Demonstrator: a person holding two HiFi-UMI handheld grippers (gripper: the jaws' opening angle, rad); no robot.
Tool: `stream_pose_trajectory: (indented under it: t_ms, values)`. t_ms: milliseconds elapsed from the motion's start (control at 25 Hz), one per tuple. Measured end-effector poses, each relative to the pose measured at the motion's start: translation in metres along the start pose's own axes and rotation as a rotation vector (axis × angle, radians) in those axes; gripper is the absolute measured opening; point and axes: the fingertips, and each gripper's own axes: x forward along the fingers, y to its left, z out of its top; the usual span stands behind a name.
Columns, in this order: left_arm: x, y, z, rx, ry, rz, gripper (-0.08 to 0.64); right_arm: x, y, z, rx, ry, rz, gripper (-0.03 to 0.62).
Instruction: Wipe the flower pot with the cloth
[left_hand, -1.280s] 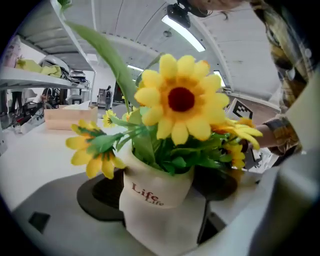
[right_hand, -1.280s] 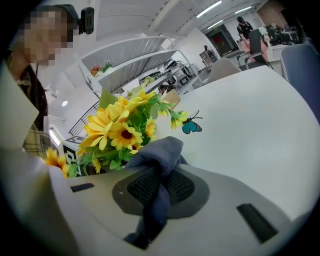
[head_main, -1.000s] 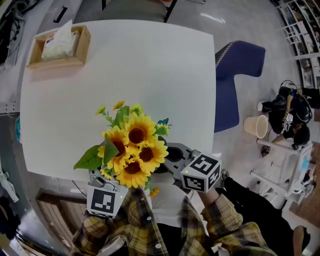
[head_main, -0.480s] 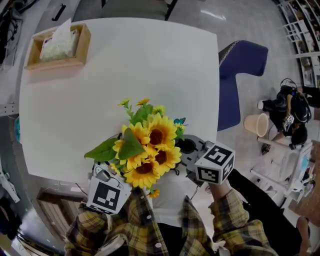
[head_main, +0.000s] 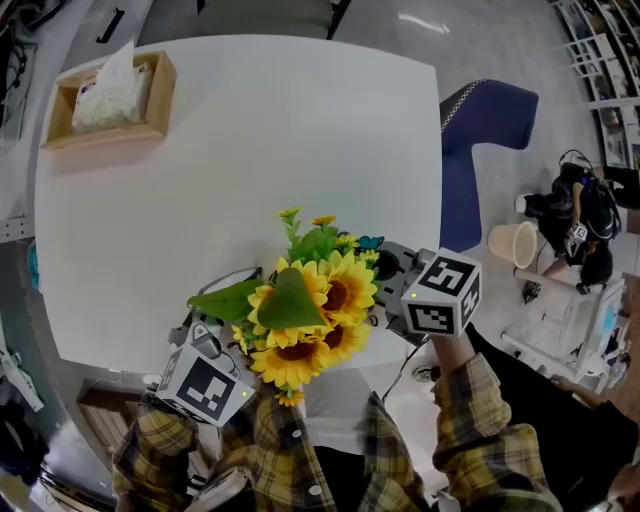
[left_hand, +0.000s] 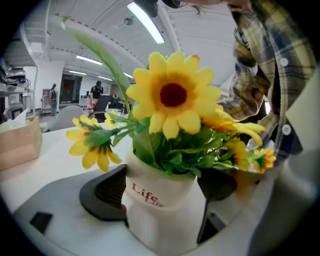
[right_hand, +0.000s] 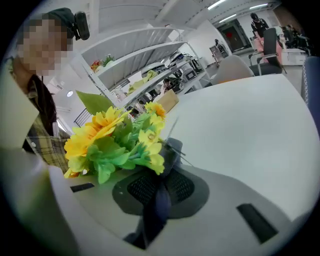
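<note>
Bright, even ceiling strip light; fisheye edges bend, close foreground softly blurred.

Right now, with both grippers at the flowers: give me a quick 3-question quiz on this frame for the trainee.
1. True or false: the left gripper is clamped on the white flower pot.
2. What does the right gripper hold? A) a dark blue cloth B) a tissue C) nothing
3. In the head view, which corner of the table holds the wooden tissue box?
Key: 1 true; 2 A; 3 the far left corner.
</note>
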Motion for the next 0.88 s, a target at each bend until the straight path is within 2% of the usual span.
stream_pose_trajectory:
  t_ms: [320, 480, 560, 680, 760, 880]
  values:
    - [0.007, 0.001, 0.008, 0.097, 0.012, -0.161, 0.441, -0.003, -0.013, 0.012, -0.049, 0.049, 0.077, 0.029]
    - [0.009, 0.002, 0.007, 0.148, 0.030, -0.253, 0.440, -0.001, -0.015, 0.015, -0.068, 0.069, 0.089, 0.029]
    - [0.009, 0.001, 0.008, 0.154, 0.031, -0.269, 0.441, -0.003, -0.015, 0.014, -0.060, 0.061, 0.080, 0.029]
    - [0.007, 0.002, 0.009, 0.118, -0.001, -0.215, 0.441, -0.006, -0.015, 0.013, -0.031, 0.019, 0.053, 0.029]
    - [0.001, 0.006, 0.005, 0.066, -0.022, -0.139, 0.441, -0.008, -0.014, 0.012, -0.006, -0.015, 0.026, 0.029]
    - [-0.014, 0.008, -0.016, -0.012, 0.005, -0.019, 0.440, -0.013, -0.012, 0.009, 0.037, -0.066, -0.023, 0.029]
